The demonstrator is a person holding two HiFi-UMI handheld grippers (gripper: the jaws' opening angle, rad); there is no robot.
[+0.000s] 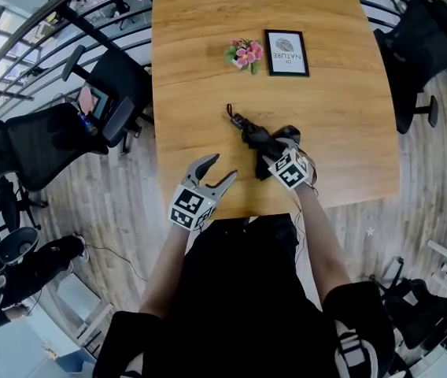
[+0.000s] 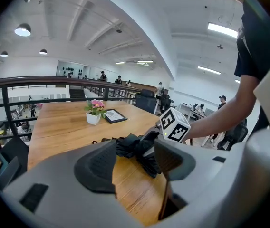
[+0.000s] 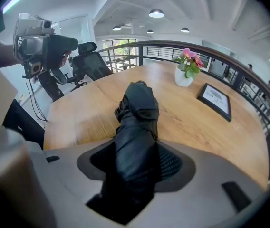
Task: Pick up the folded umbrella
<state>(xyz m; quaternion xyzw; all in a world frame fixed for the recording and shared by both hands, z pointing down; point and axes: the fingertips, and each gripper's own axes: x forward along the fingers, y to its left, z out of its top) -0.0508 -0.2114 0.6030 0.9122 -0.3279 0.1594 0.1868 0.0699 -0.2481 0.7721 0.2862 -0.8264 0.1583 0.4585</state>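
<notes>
- On the table, my right tongs grip the folded umbrella near its nearer end; left tongs wide, empty.
- Light, I judge: soft cloth over a stiff core, so squeeze firmly.

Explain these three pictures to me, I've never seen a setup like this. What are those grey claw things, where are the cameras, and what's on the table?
There is no robot here: a person holds a grey two-jaw gripper in each hand. The head view comes from a camera on the person's head, looking down. The other two views come from cameras riding on each gripper, looking along its jaws. On the wooden table are a black folded umbrella, a small pot of pink flowers and a framed print. The right gripper is closed on the umbrella, which appears to rest on the table. The left gripper is open and empty, near the table's near edge.
</notes>
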